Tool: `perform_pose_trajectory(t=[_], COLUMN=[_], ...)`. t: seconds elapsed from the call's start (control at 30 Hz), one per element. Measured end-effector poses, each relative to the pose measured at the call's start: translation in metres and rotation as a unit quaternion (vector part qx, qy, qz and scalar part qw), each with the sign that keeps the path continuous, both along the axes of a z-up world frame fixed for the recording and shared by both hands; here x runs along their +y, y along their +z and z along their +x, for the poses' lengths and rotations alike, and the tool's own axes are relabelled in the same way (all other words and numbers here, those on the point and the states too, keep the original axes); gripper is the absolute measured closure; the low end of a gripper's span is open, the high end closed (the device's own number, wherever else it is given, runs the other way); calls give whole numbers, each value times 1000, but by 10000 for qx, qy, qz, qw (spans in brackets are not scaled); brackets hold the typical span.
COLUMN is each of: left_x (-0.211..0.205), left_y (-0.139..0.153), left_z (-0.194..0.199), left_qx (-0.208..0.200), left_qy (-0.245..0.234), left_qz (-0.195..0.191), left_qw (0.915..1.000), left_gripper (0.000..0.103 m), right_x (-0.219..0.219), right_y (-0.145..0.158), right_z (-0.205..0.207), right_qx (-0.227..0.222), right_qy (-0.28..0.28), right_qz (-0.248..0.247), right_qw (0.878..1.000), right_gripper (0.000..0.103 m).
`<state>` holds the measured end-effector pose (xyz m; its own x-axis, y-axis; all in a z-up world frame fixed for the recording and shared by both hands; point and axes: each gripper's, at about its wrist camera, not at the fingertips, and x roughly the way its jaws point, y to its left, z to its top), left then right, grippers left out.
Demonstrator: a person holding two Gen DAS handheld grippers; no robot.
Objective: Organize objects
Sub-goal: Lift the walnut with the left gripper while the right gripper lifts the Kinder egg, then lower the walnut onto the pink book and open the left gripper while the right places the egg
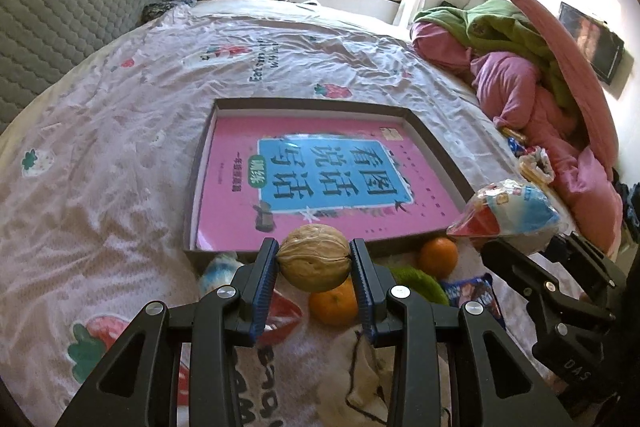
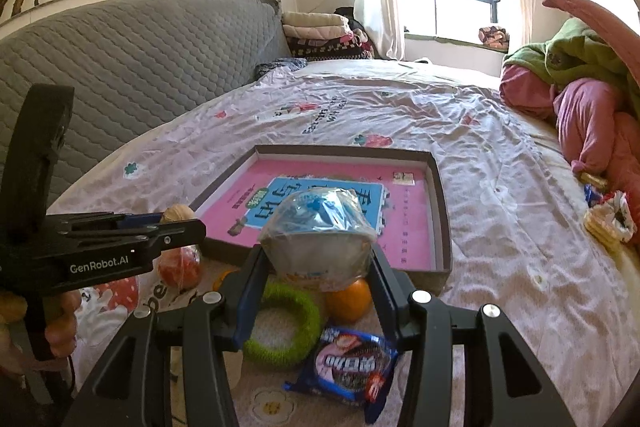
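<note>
Two items were in hand: I had the left gripper [image 1: 314, 259] clamped on a walnut [image 1: 313, 257] and the right gripper [image 2: 320, 259] clamped on a wrapped cup [image 2: 320, 233], both above the box's [image 1: 436, 143] near edge. Inside lay only a book [image 1: 320, 179]. Oranges [image 1: 438, 257], a green ring [image 2: 282, 323] and a snack packet [image 2: 348, 373] remained on the bed [image 1: 120, 155].

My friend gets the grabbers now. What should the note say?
Left gripper: shut on a walnut.
Right gripper: shut on a wrapped snack cup.
Both are held near the front edge of the box on the bed; it holds only a pink book.
Left on the bed by the box: two oranges, green ring, cookie packet, red packet.
Nothing loose is boxed yet.
</note>
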<state>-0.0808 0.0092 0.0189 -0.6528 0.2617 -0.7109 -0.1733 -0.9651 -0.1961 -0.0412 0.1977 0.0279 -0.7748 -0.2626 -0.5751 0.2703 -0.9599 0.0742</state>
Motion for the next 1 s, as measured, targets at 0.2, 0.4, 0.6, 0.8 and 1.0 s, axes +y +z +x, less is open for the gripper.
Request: perform_pose_trajectory(t=[0.2,0.4,0.6,0.8,1.0], left_x=[-4,-6,-14,-15,-12], left_y=[3,3,-3,-16,-20], left_z=[-15,-37,-58,-73,-79], left_qx=[9,39,-18,-204,-212], left_qy=[39,56,149,181,153], left_qz=[22,-21,-72,-115,-175], left_qw=[10000,10000,9999,9996,9995], left_gripper=[66,66,66,66,66], right_x=[-2,1,10,22,25], right_y=[4,-1,-5,-13,-21], right_z=[-17,-36,-51,-67,-81], right_qx=[117,26,-44,-196,-349], right_qy=[22,16,-51,-163,-170], right_qz=[84,96,121,145,234], right_qw=[9999,9999,9999,9996,9990], right_gripper=[53,53,53,53,53])
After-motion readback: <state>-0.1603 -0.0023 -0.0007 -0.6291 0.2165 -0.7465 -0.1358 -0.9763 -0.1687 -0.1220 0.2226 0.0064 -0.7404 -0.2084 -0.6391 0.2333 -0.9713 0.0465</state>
